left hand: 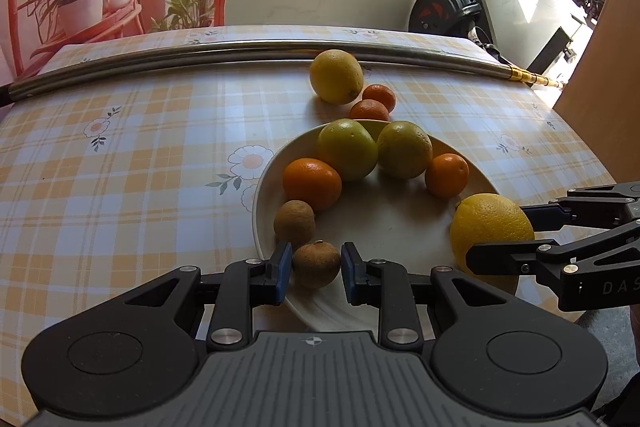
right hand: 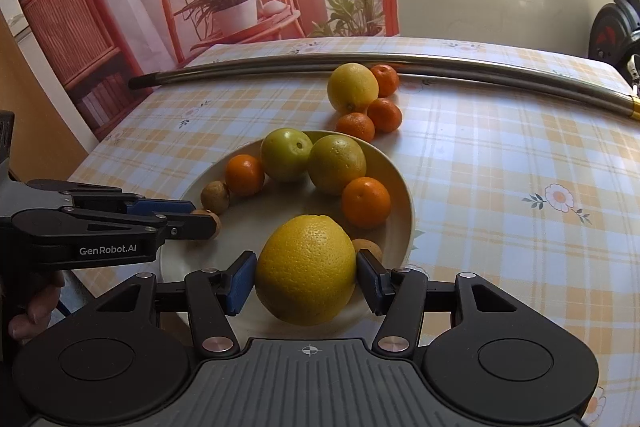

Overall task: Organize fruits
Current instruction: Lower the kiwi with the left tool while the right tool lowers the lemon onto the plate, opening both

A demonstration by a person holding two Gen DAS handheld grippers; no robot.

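**Both tongs loaded over the plate, release comes next**

I have 1 fruit in each hand. My left tongs (left hand: pixel 312 263) are closed nearly as far as they go around a small brown fruit (left hand: pixel 316 264), pads touching both its sides, at the near rim of the plate (left hand: pixel 264 187). My right tongs (right hand: pixel 306 277) stand partly open, clamped on a big yellow citrus (right hand: pixel 306 269) that fills the gap between the pads, low over the near part of the plate.

The plate already carries 2 green citrus (right hand: pixel 286 155), 2 mandarins (right hand: pixel 366 202) and more small brown fruits (right hand: pixel 215 197). Out on the checked worktop (right hand: pixel 500 187), beyond the plate, 1 more yellow citrus (right hand: pixel 352 87) and 3 mandarins (right hand: pixel 384 115) lie clustered near a metal rod (right hand: pixel 480 65).

I judge this the placing step. Next I need both fruits set down in the bare middle, then eased free gently so the round citrus does not roll into its neighbours or over the rim. After that, the cluster by the rod is left to fetch.
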